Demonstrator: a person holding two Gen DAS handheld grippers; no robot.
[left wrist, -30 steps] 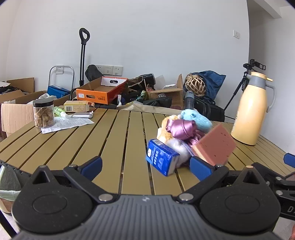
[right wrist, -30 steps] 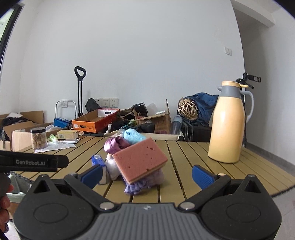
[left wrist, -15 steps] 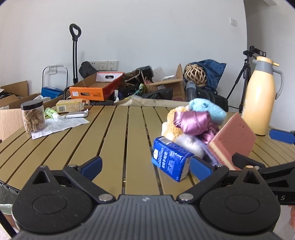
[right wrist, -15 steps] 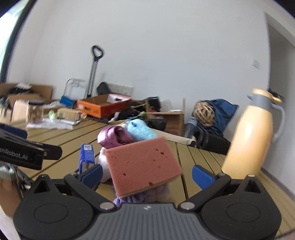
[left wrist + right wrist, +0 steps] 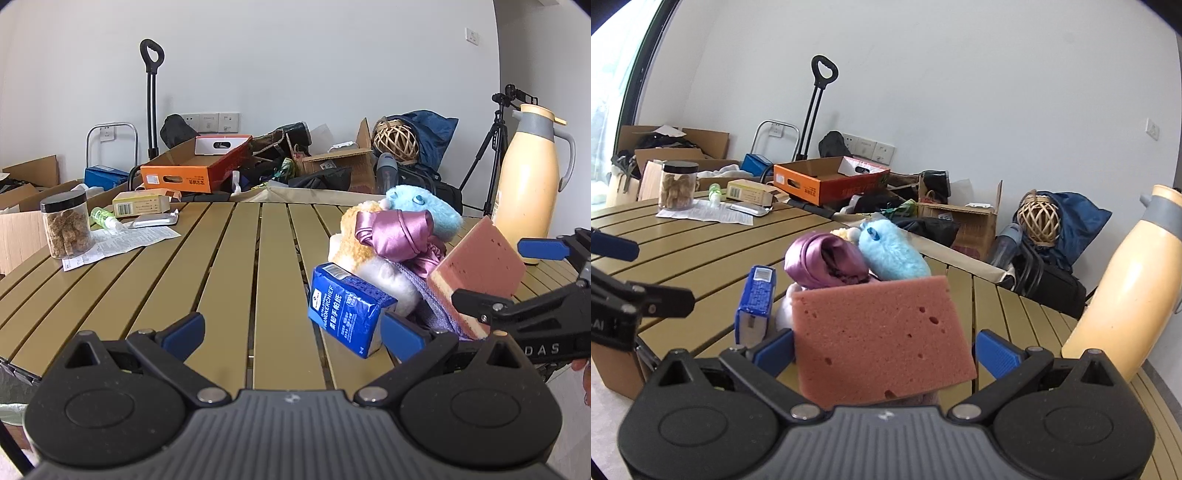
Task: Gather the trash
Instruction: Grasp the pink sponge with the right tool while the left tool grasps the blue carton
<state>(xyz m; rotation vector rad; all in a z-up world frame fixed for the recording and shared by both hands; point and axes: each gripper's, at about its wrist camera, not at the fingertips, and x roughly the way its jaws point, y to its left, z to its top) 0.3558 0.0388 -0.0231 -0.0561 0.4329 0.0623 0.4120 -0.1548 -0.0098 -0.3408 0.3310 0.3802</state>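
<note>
On the slatted table lies a pile: a blue tissue pack, a pink sponge, a purple satin cloth, a light blue plush and an orange-white plush. My left gripper is open just short of the tissue pack, whose lower corner sits by the right fingertip. My right gripper is open with the pink sponge standing tilted between its fingers; I cannot tell whether they touch it. The tissue pack stands left of the sponge. The right gripper shows at the right edge.
A snack jar, a printed sheet, a yellow box and a foil pack sit at the table's far left. A yellow thermos stands at the right. Boxes, bags and a tripod crowd the floor behind.
Both grippers have moved in on the pile. The right gripper tilted and advanced until the sponge stands between its fingers. The tissue pack is now close to the left gripper's right finger.
</note>
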